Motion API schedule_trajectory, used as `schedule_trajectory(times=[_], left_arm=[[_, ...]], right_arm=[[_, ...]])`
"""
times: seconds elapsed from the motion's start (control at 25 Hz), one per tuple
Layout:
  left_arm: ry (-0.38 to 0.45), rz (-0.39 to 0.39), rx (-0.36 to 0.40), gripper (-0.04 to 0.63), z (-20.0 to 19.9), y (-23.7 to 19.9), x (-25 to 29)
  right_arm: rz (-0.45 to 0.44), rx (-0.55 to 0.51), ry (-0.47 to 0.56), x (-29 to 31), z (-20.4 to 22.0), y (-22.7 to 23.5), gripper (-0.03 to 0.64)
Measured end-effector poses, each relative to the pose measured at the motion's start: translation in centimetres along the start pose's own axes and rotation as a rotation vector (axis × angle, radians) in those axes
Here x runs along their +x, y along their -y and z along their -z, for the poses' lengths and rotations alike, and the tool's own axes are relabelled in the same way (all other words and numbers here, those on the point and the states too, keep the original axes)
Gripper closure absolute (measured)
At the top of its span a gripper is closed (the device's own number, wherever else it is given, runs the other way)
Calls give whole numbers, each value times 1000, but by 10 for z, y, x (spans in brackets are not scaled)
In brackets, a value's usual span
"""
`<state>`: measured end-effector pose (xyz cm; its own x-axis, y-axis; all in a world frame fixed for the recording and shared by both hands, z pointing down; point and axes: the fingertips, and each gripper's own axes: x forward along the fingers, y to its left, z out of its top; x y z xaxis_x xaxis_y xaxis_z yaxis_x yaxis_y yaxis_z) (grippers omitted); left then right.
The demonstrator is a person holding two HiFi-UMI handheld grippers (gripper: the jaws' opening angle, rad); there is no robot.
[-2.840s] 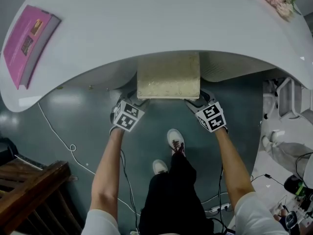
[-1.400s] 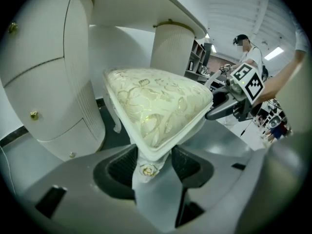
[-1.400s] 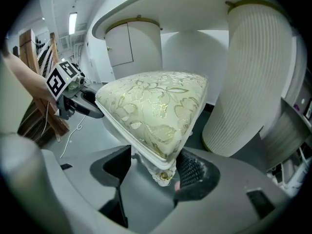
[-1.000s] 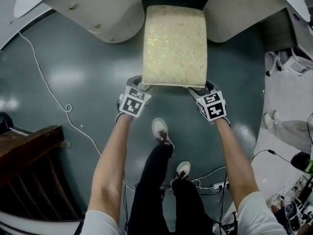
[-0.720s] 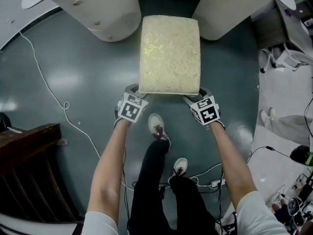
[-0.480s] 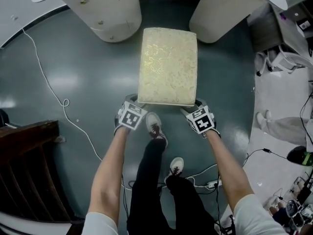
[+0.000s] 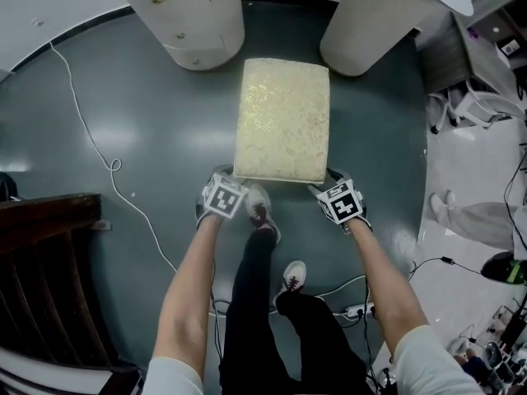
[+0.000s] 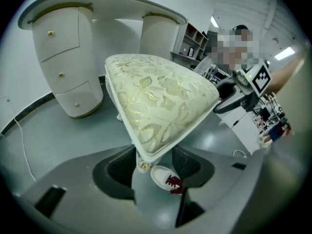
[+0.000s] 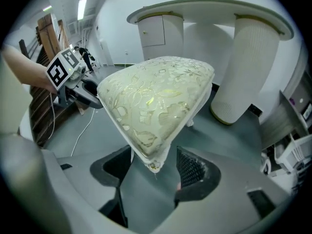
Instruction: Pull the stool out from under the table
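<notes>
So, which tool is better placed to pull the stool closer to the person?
Right, slightly. Both tools grip the stool's near corners, but a shoe stands beside the left tool, while the floor behind the right tool looks free.

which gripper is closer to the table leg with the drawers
Left. The left gripper holds the near left corner of the stool, on the side of the drawer leg; the right gripper holds the near right corner, farther across.

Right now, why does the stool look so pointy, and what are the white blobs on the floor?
Left gripper view and right gripper view: the wide lens stretches the near corner of the stool into a point and darkens the picture's edges. Head view: the pale blobs on the floor look like glare on its shiny surface.
</notes>
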<state>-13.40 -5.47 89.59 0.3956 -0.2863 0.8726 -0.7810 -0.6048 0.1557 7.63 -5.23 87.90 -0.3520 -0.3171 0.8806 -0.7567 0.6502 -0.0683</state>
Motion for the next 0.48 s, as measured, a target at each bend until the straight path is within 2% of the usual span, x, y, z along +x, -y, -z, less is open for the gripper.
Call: schedule_trajectory(times=[0.2,0.28,0.4,0.48], left_arm=[[-81,-68,-32,373,16,-8,-38],[-54,-98,-55,393,9,-11,-69],[30,-158,-60,475,-20,-11,-133],[103,-179,-64,525,-47,-4,-174]], right_arm=[[26,-106,-20,-48,-4,16,316],[59,-107,-17,-80,-13,24,316],[130,-89,58,-139,-38,37,326],[179,-85,126,-186,-63,40,415]])
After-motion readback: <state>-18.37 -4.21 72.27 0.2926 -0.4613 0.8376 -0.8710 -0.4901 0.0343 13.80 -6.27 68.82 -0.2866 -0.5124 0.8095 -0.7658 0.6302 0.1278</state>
